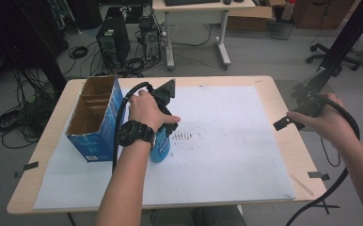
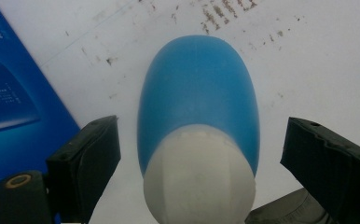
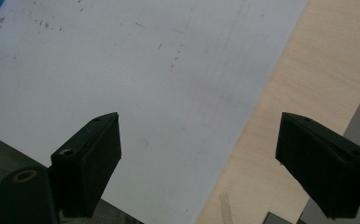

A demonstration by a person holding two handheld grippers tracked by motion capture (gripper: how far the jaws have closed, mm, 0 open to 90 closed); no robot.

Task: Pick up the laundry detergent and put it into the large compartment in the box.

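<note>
High view: left gripper (image 1: 163, 129) sits left of frame centre above a blue bottle (image 1: 160, 147) that stands on the white sheet (image 1: 226, 155), just right of the blue cardboard box (image 1: 97, 117). Left gripper view: bottle (image 2: 197, 116) with its white cap fills the centre between the jaws, which stand wide apart with a gap on each side, gripping nothing. Right gripper (image 1: 288, 123) hovers at the table's (image 1: 290, 150) right edge; in the right gripper view its jaws are spread wide and empty over sheet (image 3: 122, 65) and wood (image 3: 280, 140).
</note>
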